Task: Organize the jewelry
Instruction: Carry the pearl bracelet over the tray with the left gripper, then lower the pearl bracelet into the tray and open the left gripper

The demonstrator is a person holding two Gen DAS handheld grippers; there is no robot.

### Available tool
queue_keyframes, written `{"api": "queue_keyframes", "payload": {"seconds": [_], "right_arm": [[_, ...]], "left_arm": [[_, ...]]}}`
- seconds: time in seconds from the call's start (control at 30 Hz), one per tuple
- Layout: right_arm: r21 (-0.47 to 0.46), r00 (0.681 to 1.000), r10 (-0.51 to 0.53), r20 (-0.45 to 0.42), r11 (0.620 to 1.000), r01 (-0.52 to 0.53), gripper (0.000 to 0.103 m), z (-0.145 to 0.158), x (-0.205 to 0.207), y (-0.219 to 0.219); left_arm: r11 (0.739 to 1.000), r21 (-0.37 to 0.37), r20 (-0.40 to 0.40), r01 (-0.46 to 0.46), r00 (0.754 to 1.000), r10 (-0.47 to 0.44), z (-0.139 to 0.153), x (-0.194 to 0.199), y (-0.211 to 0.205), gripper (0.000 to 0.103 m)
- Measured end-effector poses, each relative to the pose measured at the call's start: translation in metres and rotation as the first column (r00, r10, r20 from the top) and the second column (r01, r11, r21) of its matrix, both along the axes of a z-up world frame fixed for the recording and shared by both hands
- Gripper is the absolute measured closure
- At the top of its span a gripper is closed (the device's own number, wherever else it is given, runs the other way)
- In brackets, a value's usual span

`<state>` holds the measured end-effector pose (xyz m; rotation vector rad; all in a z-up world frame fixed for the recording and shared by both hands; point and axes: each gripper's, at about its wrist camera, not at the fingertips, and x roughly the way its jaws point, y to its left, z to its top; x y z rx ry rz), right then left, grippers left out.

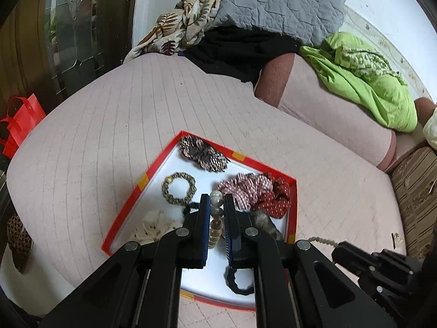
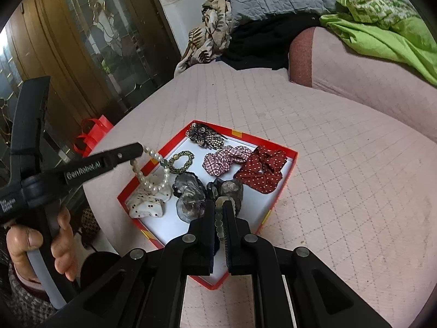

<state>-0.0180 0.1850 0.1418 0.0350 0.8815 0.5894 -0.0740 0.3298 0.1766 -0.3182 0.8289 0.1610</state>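
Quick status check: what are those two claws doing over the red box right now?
Left gripper shut on pearl strand. Right gripper shut on its own beads. Both above the red box of scrunchies. Nothing in the way.

Both views are evenly lit by soft, diffuse light; shadows under the red box (image 1: 291, 205) are faint; the pale wall (image 1: 396, 8) at the top right looks washed out; the glass door (image 2: 90, 54) carries small glints; fisheye bending curves the bed (image 2: 341, 177) edges, and black corners frame each picture; focus is sharp at centre, slightly soft toward the rim.
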Motion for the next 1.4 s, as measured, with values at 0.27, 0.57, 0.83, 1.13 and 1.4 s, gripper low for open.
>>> {"api": "queue_keyframes", "payload": {"seconds": [0.27,0.57,0.83,1.13,1.4], "right_arm": [[0.001,0.999,0.022,-0.028,1.0,-0.022,0.096,-0.01,0.004,0.009],[-0.015,0.996,0.044,-0.072,0.999,-0.046,0.096,-0.031,0.006,0.018],[-0.06,0.993,0.029,-0.111,0.998,-0.036,0.096,-0.058,0.016,0.023],[-0.101,0.991,0.0,-0.137,0.995,-0.014,0.096,-0.081,0.028,0.024],[-0.116,0.988,-0.01,-0.154,0.993,-0.008,0.096,-0.094,0.037,0.025]], "left_arm": [[0.999,-0.049,-0.032,0.015,0.999,-0.017,-0.01,0.001,0.009,0.094],[0.998,-0.055,-0.118,0.034,0.992,-0.04,-0.048,-0.006,-0.004,0.094],[0.998,0.048,-0.189,0.047,0.981,-0.037,-0.081,-0.006,-0.02,0.094],[0.991,0.111,-0.226,0.071,0.973,-0.044,-0.1,0.0,-0.03,0.094],[0.988,0.139,-0.256,0.064,0.966,-0.026,-0.116,0.009,-0.028,0.094]]}}
